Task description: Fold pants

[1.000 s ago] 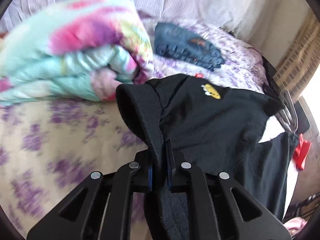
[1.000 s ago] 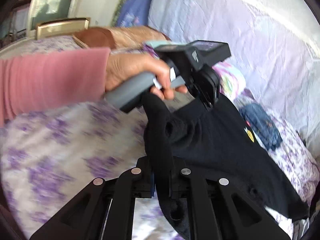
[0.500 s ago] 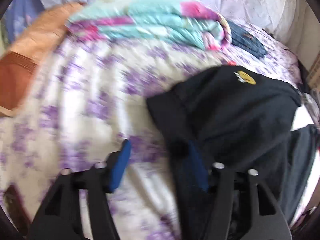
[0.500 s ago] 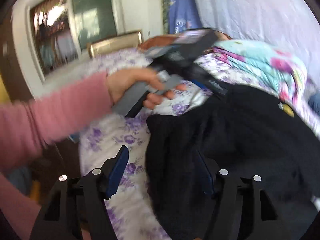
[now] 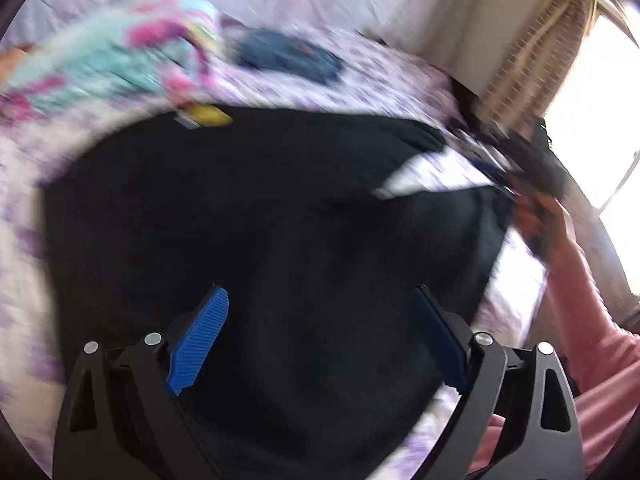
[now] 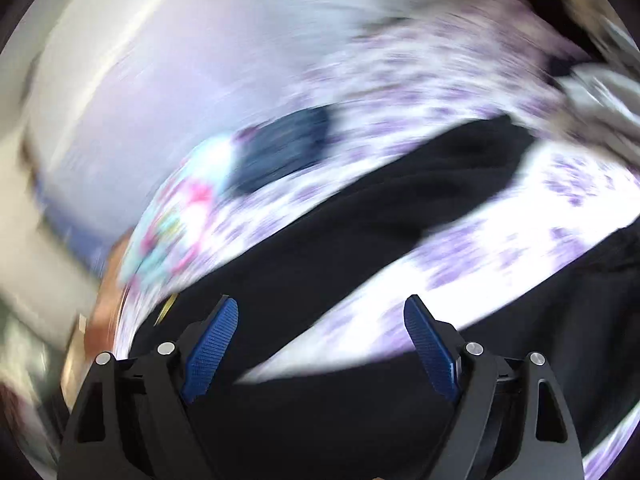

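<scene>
The black pants [image 5: 260, 216] lie spread on the purple-flowered bedsheet [image 5: 372, 76], with a small yellow patch [image 5: 208, 116] near their far edge. My left gripper [image 5: 316, 304] is open and empty above the pants. In the right wrist view the pants [image 6: 360, 232] stretch away as two legs with sheet [image 6: 500, 248] between them. My right gripper [image 6: 320, 308] is open and empty above them. The right gripper and the hand holding it also show in the left wrist view [image 5: 532, 168], near the far pant leg. Both views are motion-blurred.
A folded pastel quilt [image 5: 104, 64] and folded blue jeans [image 5: 288, 56] lie at the back of the bed. A curtain and bright window [image 5: 560, 40] are to the right. A pink-sleeved arm [image 5: 588, 320] reaches in from the right.
Both grippers were shut on the pants a second ago, then opened and let go. The pants now lie flat on the bed. Both cameras have swung toward the pant legs.
</scene>
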A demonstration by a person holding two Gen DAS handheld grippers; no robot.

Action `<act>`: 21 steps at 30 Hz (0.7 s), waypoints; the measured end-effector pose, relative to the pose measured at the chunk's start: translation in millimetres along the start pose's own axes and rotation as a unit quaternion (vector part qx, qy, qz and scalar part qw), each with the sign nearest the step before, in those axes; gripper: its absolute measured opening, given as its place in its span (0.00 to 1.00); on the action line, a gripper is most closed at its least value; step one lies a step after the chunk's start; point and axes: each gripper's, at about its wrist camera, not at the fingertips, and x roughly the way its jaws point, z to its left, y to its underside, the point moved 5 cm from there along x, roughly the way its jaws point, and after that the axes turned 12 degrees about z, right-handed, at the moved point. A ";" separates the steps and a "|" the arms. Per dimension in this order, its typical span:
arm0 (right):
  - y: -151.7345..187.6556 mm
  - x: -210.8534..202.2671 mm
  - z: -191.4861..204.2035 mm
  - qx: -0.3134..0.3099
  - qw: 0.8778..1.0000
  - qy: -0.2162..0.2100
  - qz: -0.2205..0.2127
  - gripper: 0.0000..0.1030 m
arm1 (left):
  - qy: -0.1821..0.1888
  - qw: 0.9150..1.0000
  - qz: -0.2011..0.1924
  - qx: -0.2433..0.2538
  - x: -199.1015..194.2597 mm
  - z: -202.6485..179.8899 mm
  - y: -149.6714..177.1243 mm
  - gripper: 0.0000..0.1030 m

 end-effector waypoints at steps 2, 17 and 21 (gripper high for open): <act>-33.0 9.8 -55.2 0.066 0.998 -0.005 -0.003 0.83 | 0.037 0.999 0.023 0.011 27.2 -27.3 5.0 0.87; -114.7 26.8 -123.5 0.042 0.993 0.102 -0.031 0.08 | 0.050 0.984 0.106 0.132 93.7 -91.8 43.4 0.89; -102.8 49.6 -157.9 0.043 0.988 0.141 0.041 0.51 | 0.055 0.982 0.123 0.134 91.8 -89.2 41.1 0.89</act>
